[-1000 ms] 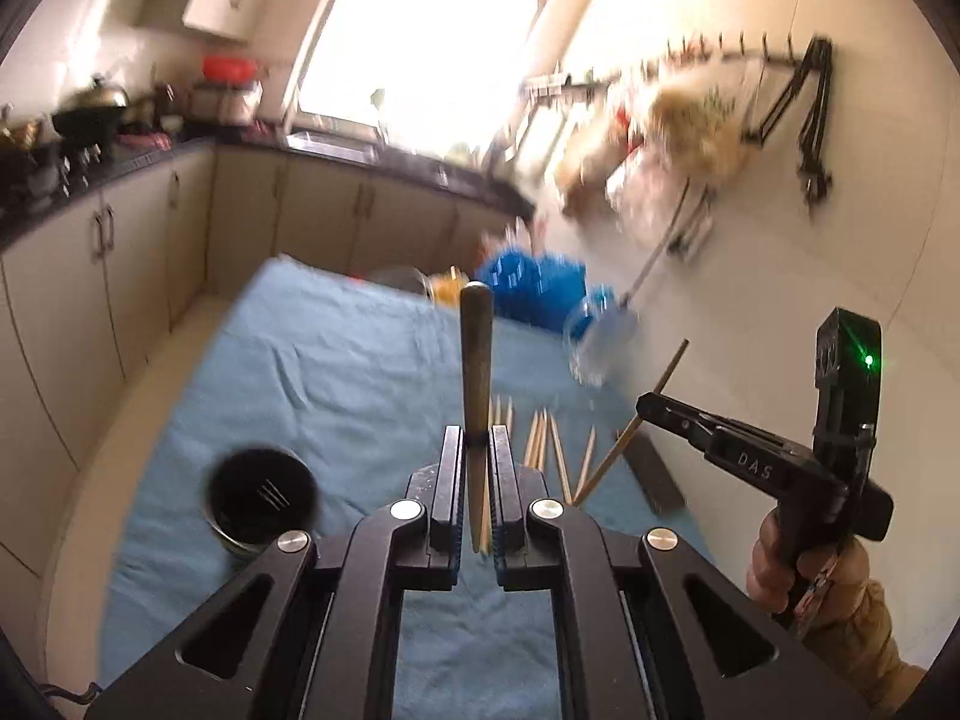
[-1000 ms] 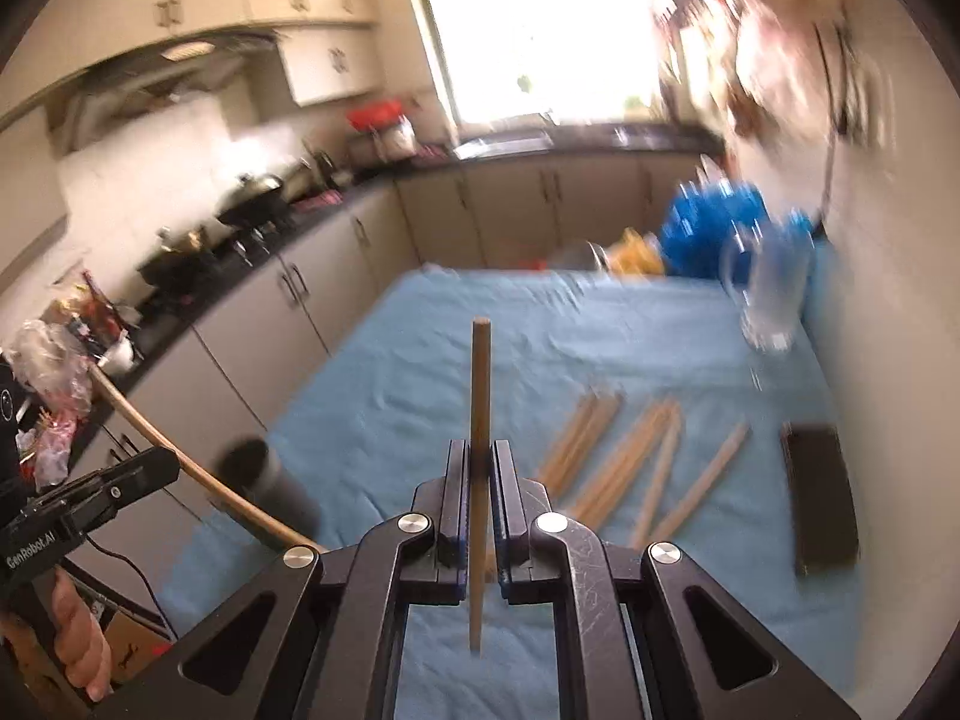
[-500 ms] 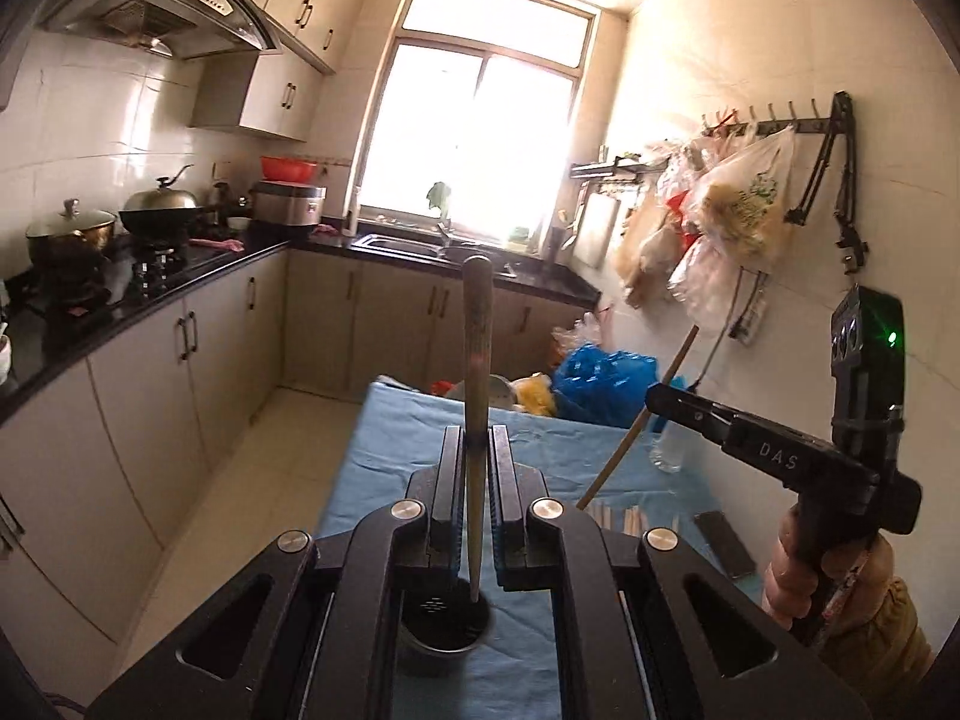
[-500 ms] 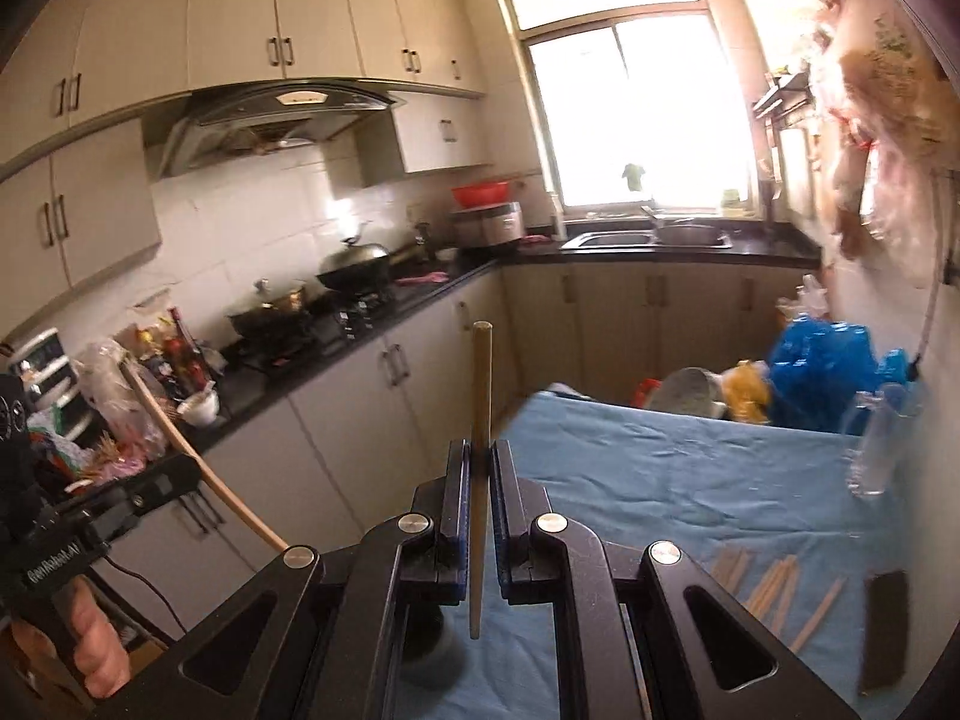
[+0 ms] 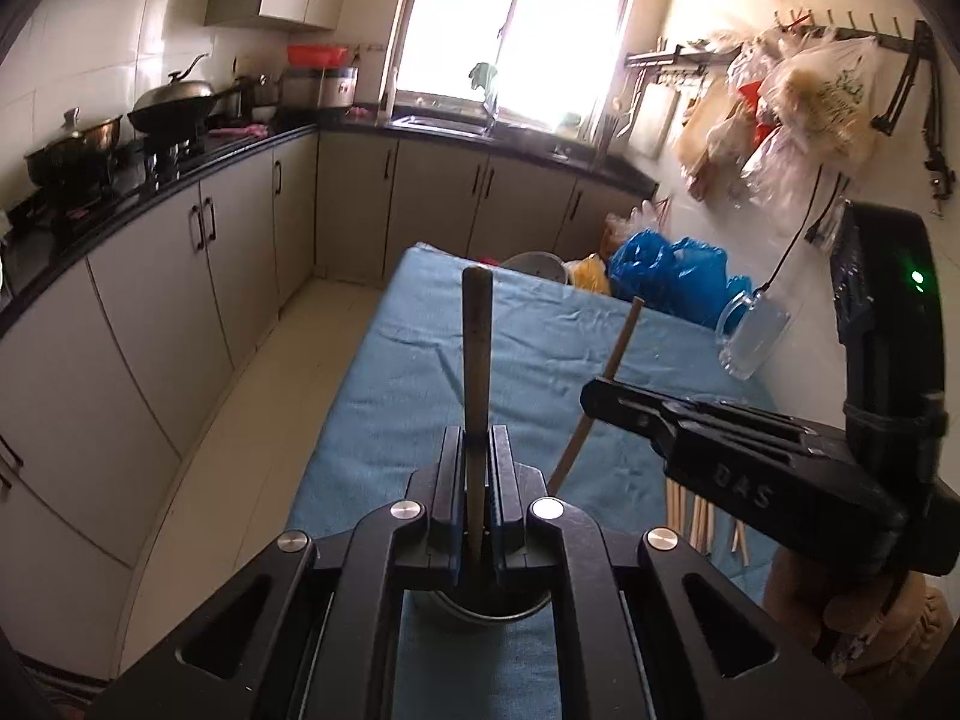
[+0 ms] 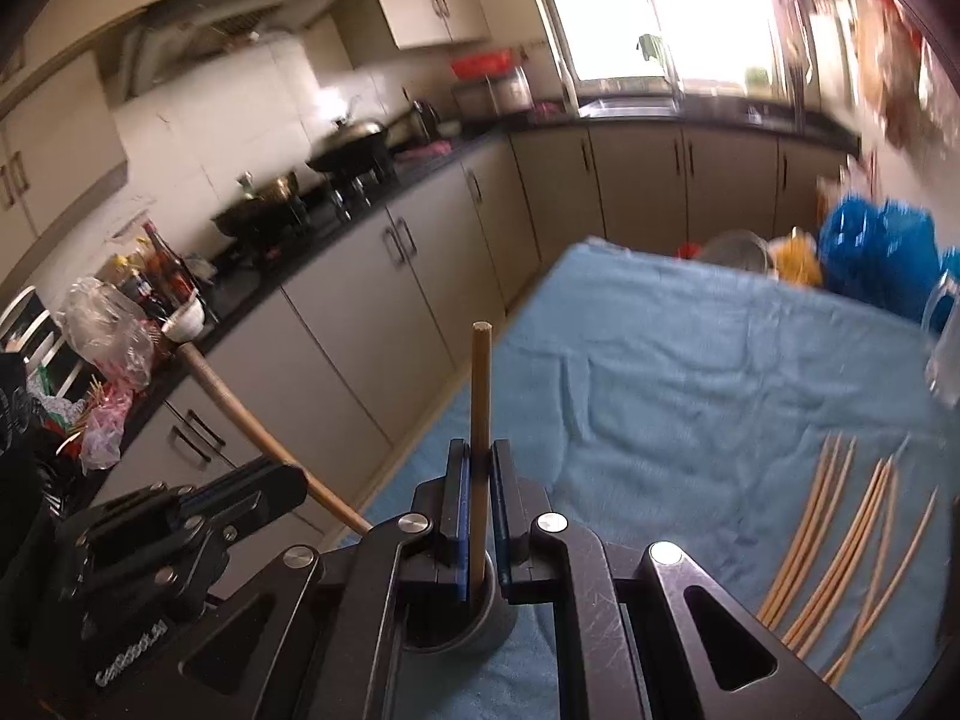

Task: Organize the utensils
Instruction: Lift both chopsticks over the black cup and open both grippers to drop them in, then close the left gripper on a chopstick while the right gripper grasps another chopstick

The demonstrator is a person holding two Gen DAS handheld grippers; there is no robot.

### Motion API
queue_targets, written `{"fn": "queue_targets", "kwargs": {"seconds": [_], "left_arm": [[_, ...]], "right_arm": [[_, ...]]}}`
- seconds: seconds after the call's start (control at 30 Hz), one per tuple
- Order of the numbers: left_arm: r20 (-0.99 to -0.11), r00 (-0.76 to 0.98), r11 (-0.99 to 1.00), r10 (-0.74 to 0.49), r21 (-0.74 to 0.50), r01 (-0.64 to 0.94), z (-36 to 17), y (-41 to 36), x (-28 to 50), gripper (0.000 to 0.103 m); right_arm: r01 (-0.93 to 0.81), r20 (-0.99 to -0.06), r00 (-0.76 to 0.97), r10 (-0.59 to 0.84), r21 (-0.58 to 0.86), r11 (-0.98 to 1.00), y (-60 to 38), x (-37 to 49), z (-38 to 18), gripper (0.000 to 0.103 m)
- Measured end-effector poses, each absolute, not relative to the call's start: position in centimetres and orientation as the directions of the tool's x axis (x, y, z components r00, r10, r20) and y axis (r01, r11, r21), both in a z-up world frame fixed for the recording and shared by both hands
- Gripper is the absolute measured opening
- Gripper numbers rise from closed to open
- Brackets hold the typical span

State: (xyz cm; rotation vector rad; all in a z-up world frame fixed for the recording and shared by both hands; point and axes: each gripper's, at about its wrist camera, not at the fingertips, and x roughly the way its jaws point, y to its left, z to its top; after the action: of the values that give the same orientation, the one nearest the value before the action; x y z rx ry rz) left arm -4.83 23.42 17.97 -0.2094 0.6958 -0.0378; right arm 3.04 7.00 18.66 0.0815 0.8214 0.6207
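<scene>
Each claw, left claw [image 5: 478,480] and right claw [image 6: 478,510], pinches one chopstick [image 5: 477,360] mid-shaft; light, stiff, smooth wood, likely to pivot unless gripped near its middle.

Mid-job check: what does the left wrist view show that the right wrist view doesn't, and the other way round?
Left wrist only: the left gripper shut on its chopstick from behind, and the hand carrying the right gripper.

Right wrist only: the right gripper's fingers pinching their own chopstick, plus most of the loose chopsticks lying on the cloth.

Both: the blue cloth, the round holder under the fingers, the glass mug, the blue bags.
</scene>
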Motion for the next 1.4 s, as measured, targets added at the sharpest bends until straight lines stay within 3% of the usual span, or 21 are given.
{"fn": "queue_targets", "kwargs": {"seconds": [0.17, 0.23, 0.27, 0.3, 0.33, 0.4, 0.63, 0.73, 0.8, 1.03, 1.4], "left_arm": [[-0.630, 0.773, 0.980, -0.075, -0.189, -0.060, 17.7, 23.4, -5.2, 0.008], [-0.629, 0.774, 0.979, -0.070, -0.192, -0.068, 17.7, 23.4, -5.3, 0.013], [-0.628, 0.776, 0.978, -0.065, -0.194, -0.075, 17.8, 23.4, -5.5, 0.021], [-0.623, 0.780, 0.977, -0.060, -0.196, -0.082, 17.9, 23.5, -5.7, 0.028], [-0.617, 0.785, 0.976, -0.052, -0.198, -0.091, 18.0, 23.5, -6.0, 0.031], [-0.612, 0.790, 0.975, -0.043, -0.200, -0.102, 18.3, 23.6, -6.5, 0.032], [-0.584, 0.811, 0.970, -0.037, -0.216, -0.112, 19.8, 23.1, -9.0, 0.034], [-0.566, 0.823, 0.974, -0.041, -0.205, -0.093, 20.7, 21.6, -10.1, 0.035], [-0.551, 0.833, 0.979, -0.050, -0.193, -0.069, 21.2, 20.2, -11.0, 0.041], [-0.528, 0.834, 0.980, -0.162, -0.184, 0.074, 20.9, 14.4, -12.5, 0.051], [-0.671, 0.678, 0.953, -0.299, -0.180, 0.243, 15.0, 3.7, -8.8, 0.052]], "right_arm": [[-0.466, -0.665, 0.508, 0.547, 0.322, 0.824, 7.1, 4.5, 17.3, 0.009], [-0.462, -0.668, 0.514, 0.538, 0.313, 0.830, 7.1, 4.7, 17.3, 0.010], [-0.461, -0.667, 0.517, 0.536, 0.311, 0.831, 7.1, 4.7, 17.4, 0.012], [-0.465, -0.659, 0.523, 0.541, 0.311, 0.829, 6.9, 4.7, 17.5, 0.018], [-0.466, -0.649, 0.532, 0.545, 0.313, 0.828, 6.8, 4.6, 17.8, 0.028], [-0.466, -0.629, 0.550, 0.549, 0.314, 0.827, 6.3, 4.4, 18.3, 0.037], [-0.462, -0.568, 0.605, 0.557, 0.320, 0.827, 3.2, 2.7, 20.2, 0.038], [-0.447, -0.537, 0.643, 0.546, 0.316, 0.837, 0.6, 1.5, 20.7, 0.047], [-0.432, -0.526, 0.671, 0.523, 0.296, 0.852, -1.3, 0.7, 20.6, 0.050], [-0.303, -0.582, 0.717, 0.385, 0.237, 0.923, -9.5, -1.6, 16.8, 0.050], [-0.031, -0.701, 0.688, 0.191, 0.234, 0.972, -22.7, -4.7, 9.3, 0.050]]}}
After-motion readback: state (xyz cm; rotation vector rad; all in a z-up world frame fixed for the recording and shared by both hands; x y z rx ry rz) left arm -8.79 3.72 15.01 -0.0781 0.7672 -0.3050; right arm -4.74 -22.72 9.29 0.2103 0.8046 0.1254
